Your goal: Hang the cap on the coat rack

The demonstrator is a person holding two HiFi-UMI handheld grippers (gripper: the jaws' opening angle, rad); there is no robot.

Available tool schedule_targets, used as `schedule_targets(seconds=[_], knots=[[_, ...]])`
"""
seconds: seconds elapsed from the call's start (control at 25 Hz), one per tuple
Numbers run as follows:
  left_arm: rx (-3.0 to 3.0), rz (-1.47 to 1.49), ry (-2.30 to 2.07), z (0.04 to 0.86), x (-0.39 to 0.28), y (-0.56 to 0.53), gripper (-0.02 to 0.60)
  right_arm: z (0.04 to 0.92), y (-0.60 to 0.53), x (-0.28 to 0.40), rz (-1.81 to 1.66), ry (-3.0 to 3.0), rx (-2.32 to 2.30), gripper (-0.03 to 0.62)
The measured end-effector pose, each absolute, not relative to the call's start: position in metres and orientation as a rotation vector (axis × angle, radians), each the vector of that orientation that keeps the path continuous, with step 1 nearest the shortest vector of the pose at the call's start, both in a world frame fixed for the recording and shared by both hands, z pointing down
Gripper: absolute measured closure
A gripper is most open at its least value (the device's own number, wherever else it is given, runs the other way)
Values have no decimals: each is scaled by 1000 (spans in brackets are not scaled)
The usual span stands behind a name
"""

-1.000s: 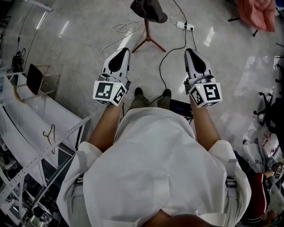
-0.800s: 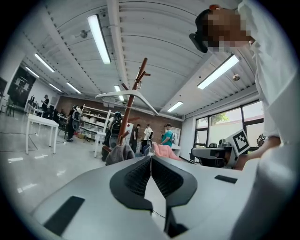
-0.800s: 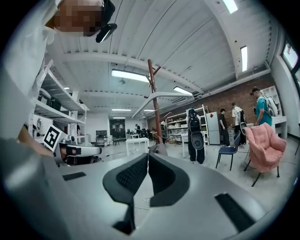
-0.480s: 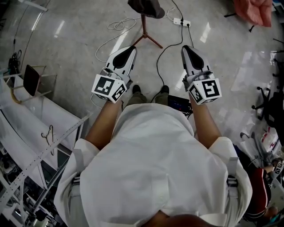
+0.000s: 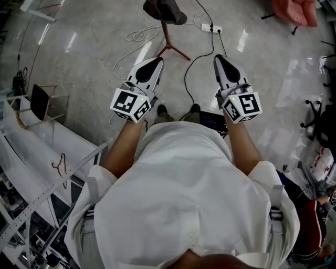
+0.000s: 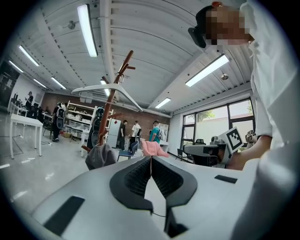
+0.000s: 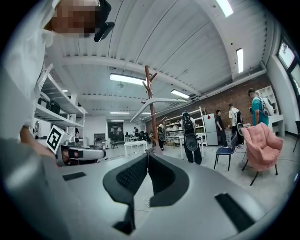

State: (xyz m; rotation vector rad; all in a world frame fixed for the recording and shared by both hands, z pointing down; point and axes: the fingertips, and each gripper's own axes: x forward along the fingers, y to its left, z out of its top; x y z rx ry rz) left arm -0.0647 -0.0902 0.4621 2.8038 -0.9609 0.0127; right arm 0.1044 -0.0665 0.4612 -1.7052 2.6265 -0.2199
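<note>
Since the earlier frame, the dark grey fabric cap [image 5: 164, 10] and the brown wooden coat rack [image 5: 167, 35] it hangs on have shifted left in the head view. The white left gripper [image 5: 155, 61] and white right gripper [image 5: 217, 58] have their jaws pressed together and hold nothing. Both are well short of the cap.

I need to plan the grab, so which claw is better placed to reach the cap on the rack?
Left, probably. The left claw sits nearer the cap on the rack than the right claw. Both are shut and empty, so either must open first.
</note>
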Motion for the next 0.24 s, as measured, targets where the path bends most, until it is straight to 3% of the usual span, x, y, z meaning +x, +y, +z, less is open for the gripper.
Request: schedule_targets(seconds=[0.24], knots=[[2810, 31, -948, 455, -42, -81, 560, 452, -54, 131, -218, 2599, -1709, 568]])
